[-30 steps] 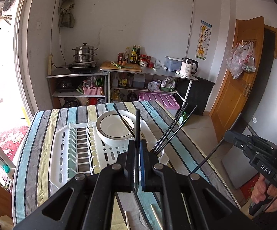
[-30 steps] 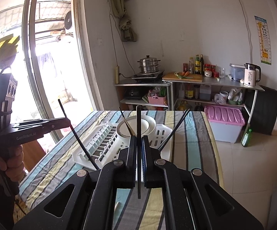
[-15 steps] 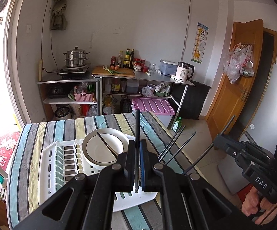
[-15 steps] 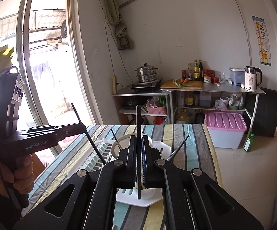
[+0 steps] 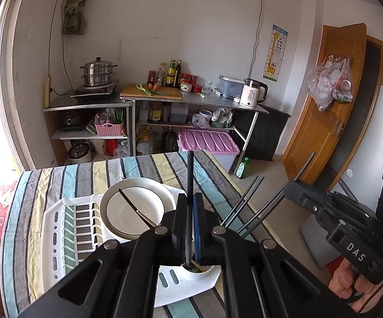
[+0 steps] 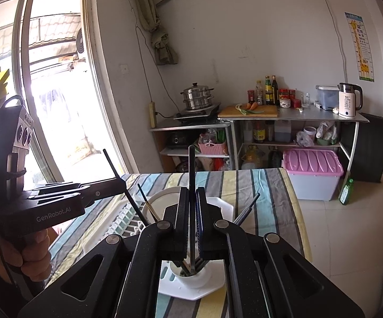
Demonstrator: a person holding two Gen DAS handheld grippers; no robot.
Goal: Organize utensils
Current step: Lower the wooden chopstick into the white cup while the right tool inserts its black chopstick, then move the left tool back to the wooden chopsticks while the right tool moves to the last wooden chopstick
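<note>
From the left wrist, the left gripper point(image 5: 190, 220) has risen, pinching a black chopstick point(image 5: 190, 175) above the white cup point(image 5: 196, 271) (more chopsticks inside). From the right wrist, the right gripper point(image 6: 191, 220) likewise clamps another chopstick point(image 6: 192, 175) over the drying rack point(image 6: 191, 291) on the striped tablecloth point(image 6: 271, 198).

We see the dish rack point(image 5: 66, 228) lying on the table point(image 5: 58, 177), the plate point(image 5: 135, 206) standing in it, the cup point(image 6: 194, 275) of chopsticks point(image 5: 247, 198) at the plate's four o'clock, and the shelves point(image 5: 191, 103) behind the table at twelve o'clock.
</note>
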